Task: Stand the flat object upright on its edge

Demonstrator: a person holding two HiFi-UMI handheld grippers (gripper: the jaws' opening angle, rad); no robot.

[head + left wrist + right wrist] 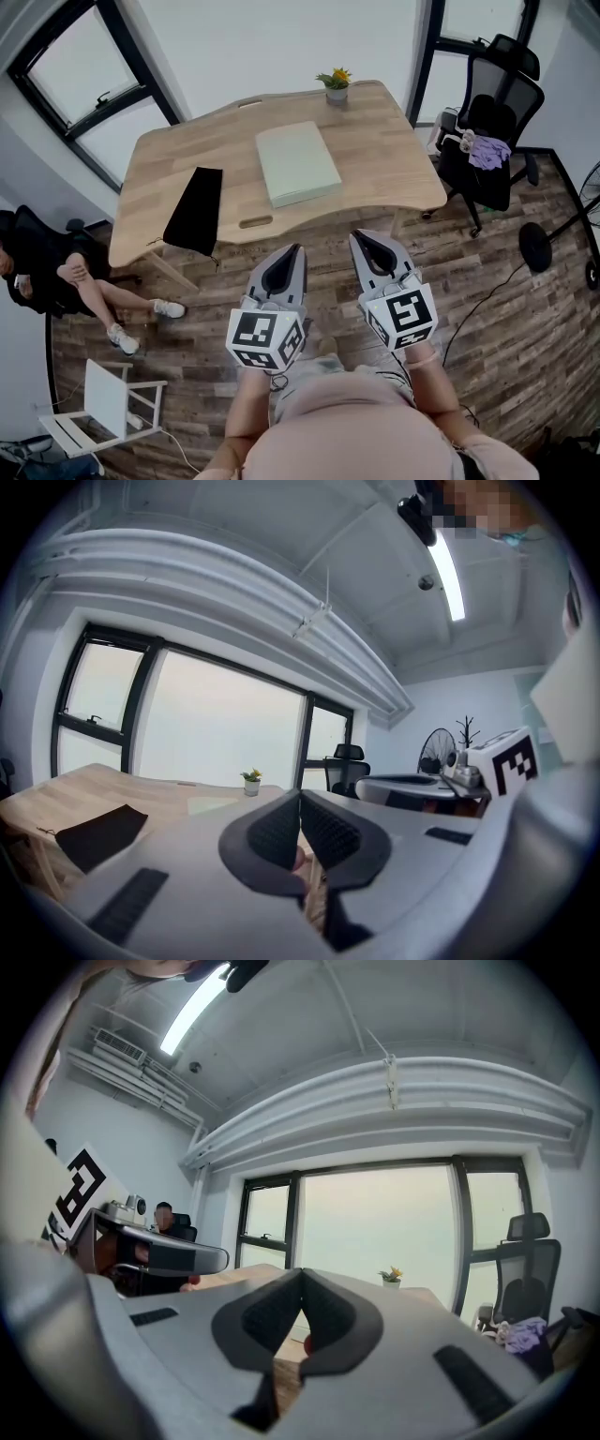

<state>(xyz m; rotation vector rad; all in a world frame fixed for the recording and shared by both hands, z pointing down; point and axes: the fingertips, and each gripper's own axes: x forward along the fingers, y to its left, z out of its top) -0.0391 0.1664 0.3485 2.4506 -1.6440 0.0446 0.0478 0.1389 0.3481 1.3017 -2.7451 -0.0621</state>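
Note:
A pale green flat slab (298,164) lies face down in the middle of the wooden table (394,159); in the left gripper view it shows as a thin strip (214,804). A black flat sheet (195,210) (98,834) lies at the table's front left, overhanging the edge. My left gripper (292,249) (300,795) and right gripper (362,236) (300,1273) hover side by side over the floor, short of the table's front edge. Both are shut with nothing between the jaws, pointing toward the table.
A small potted plant (336,84) (390,1277) stands at the table's far edge. A black office chair (492,122) with a purple cloth is at the right, a fan base (536,246) beyond it. A seated person (56,272) and a white chair (103,403) are at the left.

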